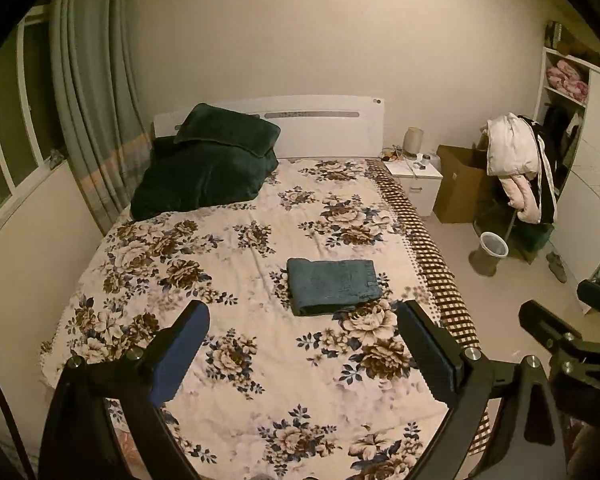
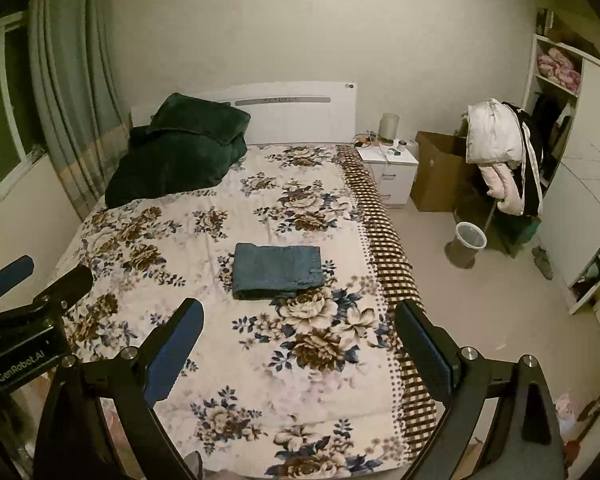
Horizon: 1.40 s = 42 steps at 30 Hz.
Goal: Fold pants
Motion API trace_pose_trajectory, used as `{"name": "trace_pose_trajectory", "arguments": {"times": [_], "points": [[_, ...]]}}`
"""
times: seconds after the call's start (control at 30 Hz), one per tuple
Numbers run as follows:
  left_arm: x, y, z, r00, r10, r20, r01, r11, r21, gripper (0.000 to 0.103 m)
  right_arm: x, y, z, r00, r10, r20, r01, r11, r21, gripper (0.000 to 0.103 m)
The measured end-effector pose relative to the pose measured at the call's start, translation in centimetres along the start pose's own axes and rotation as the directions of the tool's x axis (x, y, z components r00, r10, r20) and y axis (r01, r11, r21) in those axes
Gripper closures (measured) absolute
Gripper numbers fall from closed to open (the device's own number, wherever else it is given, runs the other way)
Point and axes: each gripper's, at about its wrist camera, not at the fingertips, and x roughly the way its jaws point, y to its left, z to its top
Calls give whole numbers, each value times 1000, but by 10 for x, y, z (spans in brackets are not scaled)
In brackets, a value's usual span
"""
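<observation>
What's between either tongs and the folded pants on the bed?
Nothing visible. The pants lie folded on the floral bedspread, with only bare bedspread between them and the open left tongs and right tongs.

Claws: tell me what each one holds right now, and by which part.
Nothing. The left claw and right claw are both open, above the bed, apart from the folded pants.

The folded pants (image 1: pixel 334 286) are plain teal blue. The bedspread (image 1: pixel 236 264) is cream with brown and navy flowers, brown-and-cream checked along its right edge. Dark green pillows (image 1: pixel 208 160) sit at the bed's head-left corner. Both black tongs (image 1: pixel 302 354) (image 2: pixel 298 354) carry blue pads (image 2: pixel 176 354).
</observation>
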Motion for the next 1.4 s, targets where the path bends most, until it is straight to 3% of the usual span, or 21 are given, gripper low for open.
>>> {"name": "trace_pose_trajectory", "arguments": {"times": [0.1, 0.27, 0.43, 0.87, 1.4], "points": [[1, -1, 0, 1000, 6, 8, -6, 1000, -9, 0, 2, -4, 1, 1000, -9, 10, 9, 1000, 2, 5], [13, -4, 2, 1000, 15, 27, -14, 1000, -19, 0, 20, -13, 10, 999, 8, 47, -9, 1000, 19, 2], [33, -11, 5, 998, 46, 37, -45, 999, -16, 0, 49, -18, 19, 998, -30, 63, 28, 999, 32, 2], [82, -13, 8, 996, 94, -9, -94, 995, -19, 0, 134, -30, 25, 997, -82, 2, 82, 996, 25, 2], [102, -13, 3, 995, 85, -58, -86, 996, -12, 0, 168, -27, 8, 998, -55, -37, 56, 998, 38, 2]]}}
